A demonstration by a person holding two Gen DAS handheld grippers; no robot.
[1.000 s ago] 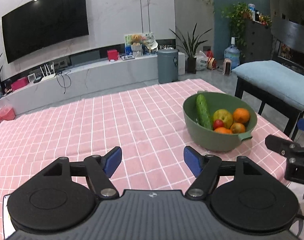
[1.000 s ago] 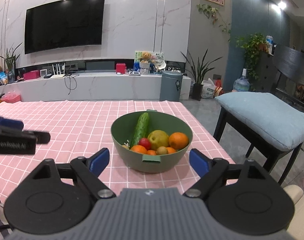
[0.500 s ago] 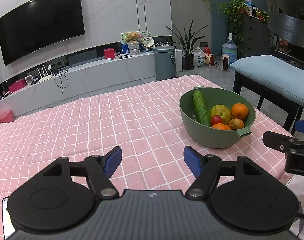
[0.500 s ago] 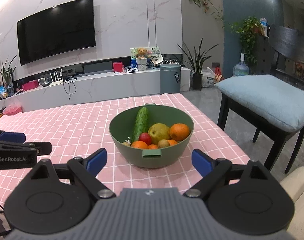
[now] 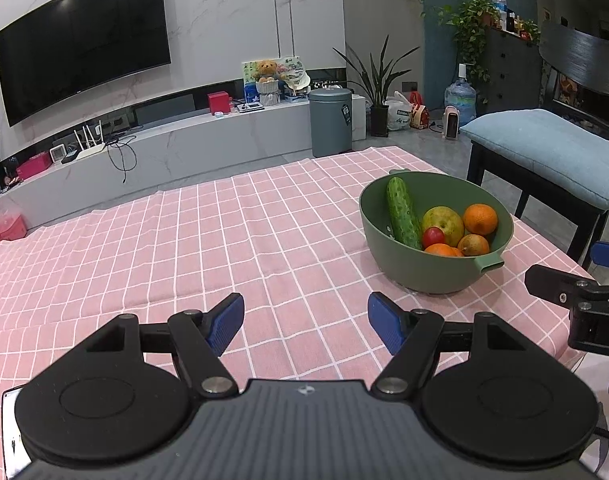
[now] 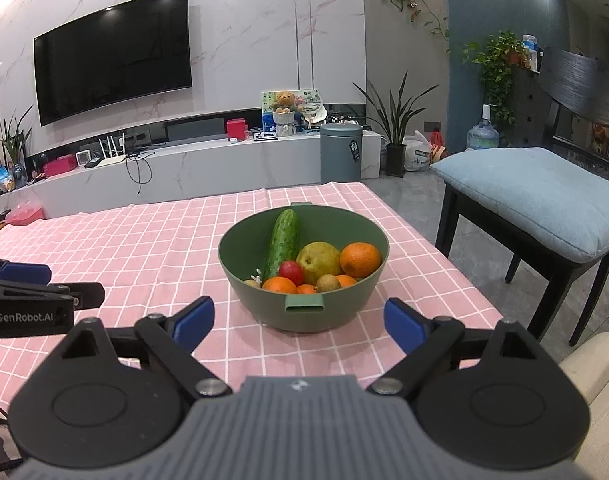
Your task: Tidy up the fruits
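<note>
A green bowl stands on the pink checked tablecloth, near the table's right edge. In it lie a cucumber, a yellow-green pear, an orange, a small red fruit, a kiwi and more orange fruit. My right gripper is open just in front of the bowl, with nothing between its blue pads. My left gripper is open over bare cloth, left of the bowl. Each gripper's side shows at the edge of the other's view.
A dark stool with a blue cushion stands right of the table. Beyond the far table edge are a white TV bench, a grey bin and plants. Bare cloth stretches left of the bowl.
Both views have tilted and shifted a little, so the bowl sits slightly differently in each. The right jaws stand a touch wider than a second ago. Nothing was picked up or moved.
</note>
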